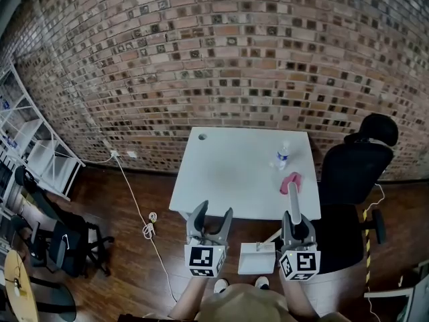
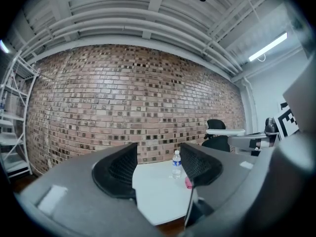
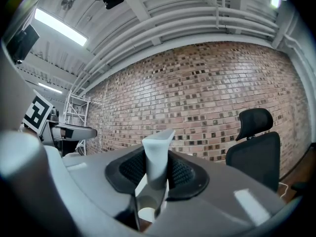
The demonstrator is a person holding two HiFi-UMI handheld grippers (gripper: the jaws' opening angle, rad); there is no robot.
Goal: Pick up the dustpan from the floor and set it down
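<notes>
**A:** Where is the pale grey plastic dustpan (image 1: pixel 257 260)?

**B:** In the right claw (image 1: pixel 293 215). Its jaws are pressed onto the dustpan's flat handle, which stands upright between them. The pan hangs below, slightly left of that claw. It is over the dark wooden floor (image 1: pixel 134 274), just on the near side of the white rectangular surface (image 1: pixel 228 173).

**A:** And the left claw (image 1: pixel 214 210)?

**B:** Spread, with nothing between its jaws. It is held level beside the right one, just left of the pan, and points toward the far brick wall (image 1: pixel 221 59).

**A:** What sits on the surface?

**B:** A clear plastic water bottle (image 1: pixel 282 156) stands toward the right edge, with a small pink object (image 1: pixel 291 182) just nearer than it. A black mesh office chair (image 1: pixel 355 173) stands to the right of the surface.
</notes>
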